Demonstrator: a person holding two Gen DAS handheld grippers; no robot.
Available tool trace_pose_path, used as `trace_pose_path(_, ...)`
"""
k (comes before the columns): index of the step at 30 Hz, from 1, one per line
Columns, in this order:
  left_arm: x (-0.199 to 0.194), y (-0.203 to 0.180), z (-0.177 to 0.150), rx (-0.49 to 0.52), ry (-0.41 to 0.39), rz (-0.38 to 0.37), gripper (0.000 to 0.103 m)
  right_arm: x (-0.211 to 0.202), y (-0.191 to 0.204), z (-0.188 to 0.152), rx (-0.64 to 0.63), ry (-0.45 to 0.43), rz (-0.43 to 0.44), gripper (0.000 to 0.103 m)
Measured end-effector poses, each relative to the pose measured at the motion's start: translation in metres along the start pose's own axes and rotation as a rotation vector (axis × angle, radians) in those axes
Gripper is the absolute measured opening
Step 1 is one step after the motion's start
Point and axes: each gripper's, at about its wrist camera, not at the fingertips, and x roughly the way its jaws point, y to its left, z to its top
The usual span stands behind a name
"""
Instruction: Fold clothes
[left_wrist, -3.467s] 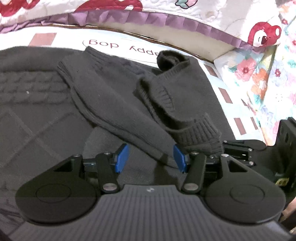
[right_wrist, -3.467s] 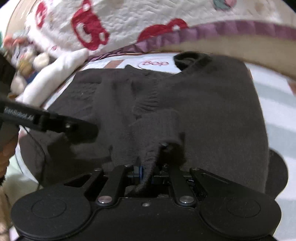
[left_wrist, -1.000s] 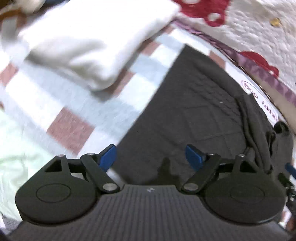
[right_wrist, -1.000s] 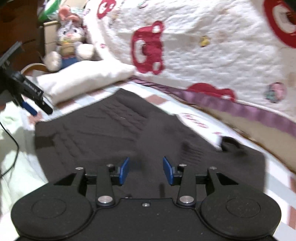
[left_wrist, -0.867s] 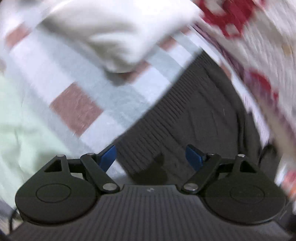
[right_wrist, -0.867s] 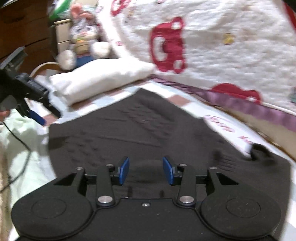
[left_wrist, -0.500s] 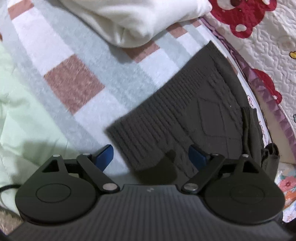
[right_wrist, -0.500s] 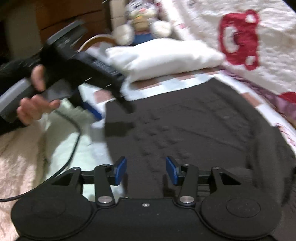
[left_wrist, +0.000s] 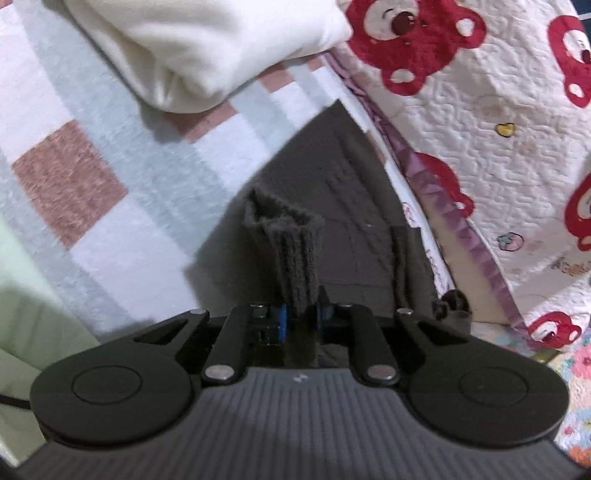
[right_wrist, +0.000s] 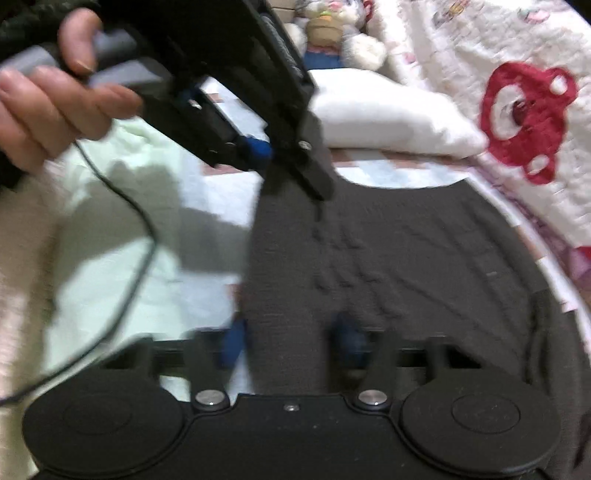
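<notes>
The left gripper (left_wrist: 301, 317) is closed on a bunched corner of the ribbed hem of the dark knit sweater (right_wrist: 406, 258) and holds that corner raised off the checked bed sheet (left_wrist: 110, 166). The sweater lies spread on the sheet, hem end toward the white pillow (left_wrist: 207, 48), neck end toward the lower right of the left wrist view, with a sleeve laid along its body. The right gripper (right_wrist: 291, 345) has its blue pads spread wide on either side of the near hem edge; the frame is blurred, so contact between pads and fabric cannot be confirmed. Judged step: securing both hem corners for a lengthwise fold of the hem toward the neck. The next move calls for the right gripper to close on its corner at the same height as the left one, then for both to carry the hem across together, keeping the edge taut and level. To the left, the sheet and a pale green cover (right_wrist: 110, 229) give open room, though a thin black cable (right_wrist: 125, 206) trails there. Ahead, the pillow lies just beyond the hem. To the right, the quilt with red bears (left_wrist: 498, 129) rises close beside the sweater edge and limits travel.
</notes>
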Motion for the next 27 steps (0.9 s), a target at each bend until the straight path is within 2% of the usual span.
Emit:
trace_pose_path(2,0.003,-0.003,-0.001,0.016,-0.001,0.002,0.016,-0.011,-0.005,0.002,0.06,-0.037,-0.042,0.009)
trace_pose_path(4,0.007,-0.007,-0.002,0.037,-0.002,0.018,0.029,-0.02,-0.007,0.005,0.105,-0.05,-0.061,0.009)
trace_pose_path(6,0.011,-0.011,-0.003,0.059,-0.002,0.033,0.068,-0.027,-0.009,0.005,0.141,-0.058,-0.072,0.009)
trace_pose_path(8,0.015,-0.015,-0.004,0.081,-0.003,0.049,0.072,-0.034,-0.012,0.003,0.177,-0.07,-0.06,0.009)
trace_pose_path(10,0.019,-0.019,-0.006,0.102,-0.004,0.065,0.072,-0.039,-0.014,0.001,0.203,-0.085,-0.034,0.009)
trace_pose_path(11,0.021,-0.021,-0.006,0.113,-0.004,0.072,0.069,-0.04,-0.015,-0.001,0.214,-0.092,-0.025,0.009)
trace_pose_path(13,0.025,-0.025,-0.008,0.135,-0.005,0.088,0.056,-0.039,-0.02,-0.003,0.246,-0.099,0.007,0.009)
trace_pose_path(14,0.028,-0.026,-0.008,0.14,-0.008,0.101,0.045,-0.038,-0.022,-0.005,0.264,-0.102,0.026,0.009)
trace_pose_path(16,0.038,-0.025,-0.008,0.143,-0.016,0.136,0.034,-0.032,-0.026,-0.01,0.279,-0.098,0.05,0.009)
trace_pose_path(17,0.04,-0.027,-0.01,0.156,-0.018,0.149,0.023,-0.027,-0.026,-0.013,0.284,-0.093,0.06,0.009)
trace_pose_path(18,0.041,-0.03,-0.012,0.177,-0.018,0.157,0.018,-0.023,-0.027,-0.016,0.295,-0.084,0.08,0.009)
trace_pose_path(21,0.038,-0.043,-0.019,0.249,-0.044,0.185,0.016,-0.033,-0.032,-0.022,0.329,-0.1,0.118,0.014)
trace_pose_path(23,0.033,-0.053,-0.021,0.293,-0.076,0.212,0.015,-0.054,-0.04,-0.025,0.328,-0.14,0.096,0.014)
trace_pose_path(24,0.032,-0.059,-0.022,0.313,-0.083,0.221,0.015,-0.067,-0.048,-0.027,0.325,-0.147,0.058,0.014)
trace_pose_path(27,0.037,-0.084,-0.02,0.406,-0.075,0.217,0.015,-0.107,-0.09,-0.045,0.353,-0.118,-0.128,0.014)
